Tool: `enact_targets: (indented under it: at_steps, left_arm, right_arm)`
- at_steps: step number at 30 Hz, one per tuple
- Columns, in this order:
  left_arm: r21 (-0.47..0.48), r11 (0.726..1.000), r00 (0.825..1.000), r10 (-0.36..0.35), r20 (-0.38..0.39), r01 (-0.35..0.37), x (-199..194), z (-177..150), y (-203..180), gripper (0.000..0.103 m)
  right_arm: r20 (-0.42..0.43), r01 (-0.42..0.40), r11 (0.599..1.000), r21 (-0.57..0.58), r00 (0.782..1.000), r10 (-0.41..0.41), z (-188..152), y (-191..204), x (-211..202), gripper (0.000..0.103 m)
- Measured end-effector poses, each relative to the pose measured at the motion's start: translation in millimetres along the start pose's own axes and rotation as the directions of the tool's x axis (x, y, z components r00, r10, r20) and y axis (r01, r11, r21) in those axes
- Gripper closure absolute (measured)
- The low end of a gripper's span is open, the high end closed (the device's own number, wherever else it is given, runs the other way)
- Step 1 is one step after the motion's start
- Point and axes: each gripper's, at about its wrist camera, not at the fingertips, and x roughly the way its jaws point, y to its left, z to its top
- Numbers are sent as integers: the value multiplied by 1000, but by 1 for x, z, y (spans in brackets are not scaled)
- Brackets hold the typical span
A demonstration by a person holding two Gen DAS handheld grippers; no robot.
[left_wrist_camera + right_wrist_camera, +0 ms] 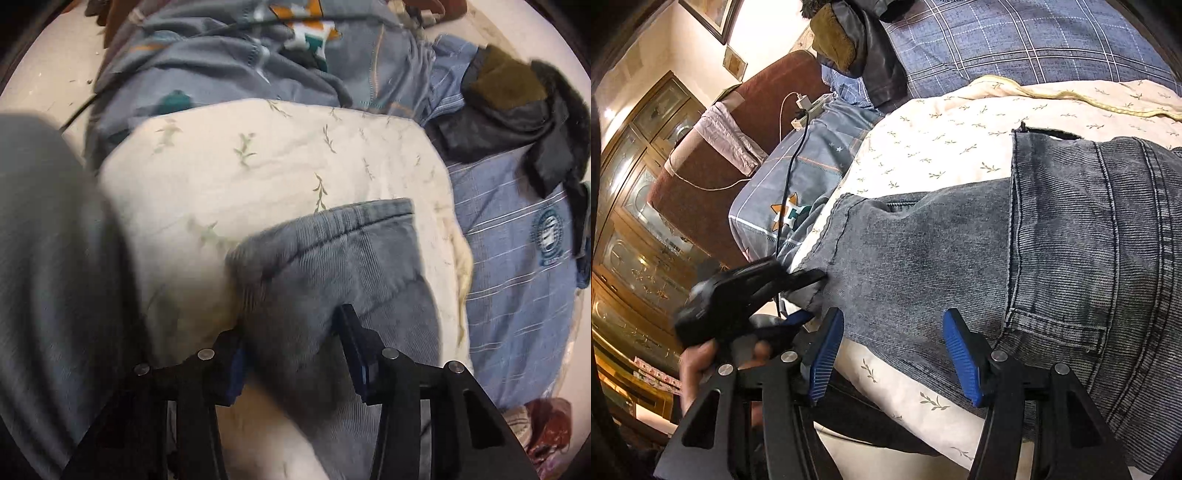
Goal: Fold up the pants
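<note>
Grey-blue denim pants [1052,258] lie folded on a cream leaf-print quilt [942,147]. In the left wrist view a pant leg end [332,266] hangs between my left gripper's [291,332] spread fingers; the jaws look open around the cloth. In the right wrist view my right gripper [894,350] is open, its blue pads [960,354] apart just above the near edge of the pants. The left gripper [775,291] also shows there, at the hem end of the pants, its tip against the hem.
A grey star-print pillow [798,173] and a black cable [790,177] lie beyond the quilt. A blue checked sheet [1015,40] and dark clothes [517,110] lie beside it. A brown headboard [746,122] and a wooden cabinet [639,206] stand behind.
</note>
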Motion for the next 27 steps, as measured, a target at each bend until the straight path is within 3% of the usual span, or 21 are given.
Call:
enact_targets:
  at_steps: [2, 4, 9, 14, 16, 17, 19, 22, 23, 25, 26, 27]
  left_arm:
    - [-14, 1000, 1000, -2, 23, 2, 0, 3, -4, 62]
    - [26, 1000, 999, -7, 35, 6, -2, 1, -12, 89]
    - [200, 979, 992, -70, 109, 47, -19, -12, -41, 88]
    - [280, 960, 997, -21, 75, -1, -1, -17, -53, 89]
    - [312, 950, 989, -67, 129, 24, -11, -24, -66, 91]
    - [367, 929, 979, -125, 162, 58, -26, -33, -77, 91]
    - [491, 867, 954, -212, 211, 84, -51, -55, -102, 91]
    - [699, 704, 912, -360, 199, 126, -86, -103, -147, 91]
    - [757, 638, 899, -403, 171, 142, -95, -123, -162, 91]
    - [837, 519, 887, -452, 95, 175, -103, -157, -185, 91]
    - [875, 441, 882, -469, 33, 201, -103, -181, -198, 91]
    - [889, 403, 880, -475, -1, 218, -101, -193, -202, 91]
  right_arm:
    - [3, 2, 1000, -3, 1000, -2, 0, 0, -1, 45]
    - [9, -1, 1000, 0, 1000, 1, 0, -1, -3, 45]
    - [15, -12, 1000, 23, 1000, 12, 0, -9, -4, 45]
    - [21, -42, 997, 61, 999, 41, -1, -18, -5, 45]
    - [41, -52, 996, 69, 998, 49, 0, -22, -13, 45]
    - [55, -59, 996, 71, 997, 55, 1, -24, -18, 45]
    - [89, -77, 994, 81, 994, 70, 4, -30, -33, 45]
    - [152, -100, 990, 101, 985, 84, 9, -46, -62, 45]
    - [184, -98, 990, 105, 980, 78, 11, -53, -77, 45]
    - [238, -99, 988, 115, 969, 69, 13, -66, -103, 45]
    - [274, -102, 987, 128, 960, 63, 12, -73, -118, 45]
    - [307, -107, 983, 146, 950, 58, 11, -81, -130, 45]
